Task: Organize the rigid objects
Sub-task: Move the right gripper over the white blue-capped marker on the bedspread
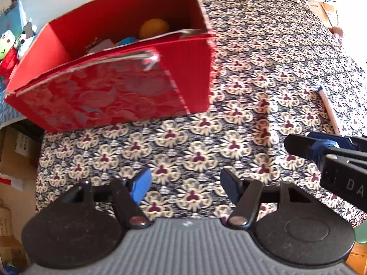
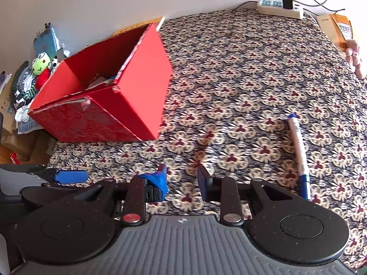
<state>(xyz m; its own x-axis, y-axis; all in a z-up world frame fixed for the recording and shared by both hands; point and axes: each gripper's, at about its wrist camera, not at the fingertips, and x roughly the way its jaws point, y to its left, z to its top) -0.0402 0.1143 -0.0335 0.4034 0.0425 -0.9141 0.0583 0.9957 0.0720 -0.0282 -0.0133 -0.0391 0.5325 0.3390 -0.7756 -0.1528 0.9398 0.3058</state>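
Left wrist view: low over the patterned cloth (image 1: 252, 73), facing forward, red box (image 1: 114, 87) close ahead-left. Right wrist view: higher and farther back, same heading. Shared: box, cloth, marker (image 2: 298, 146) lying ahead-right, power strip (image 2: 278, 8) far ahead.

Open right tool (image 2: 182, 178) hovers between red box (image 2: 128, 105) (contents perhaps paper) and marker (image 2: 298, 146).

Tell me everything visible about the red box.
The red box is open-topped cardboard, plain red on its side and inside, with a worn patterned red front face. Its top edge looks frayed. It stands on the floral cloth near the far left corner, apart from both grippers. Inside lie an orange ball, something blue and a pale item, partly hidden.
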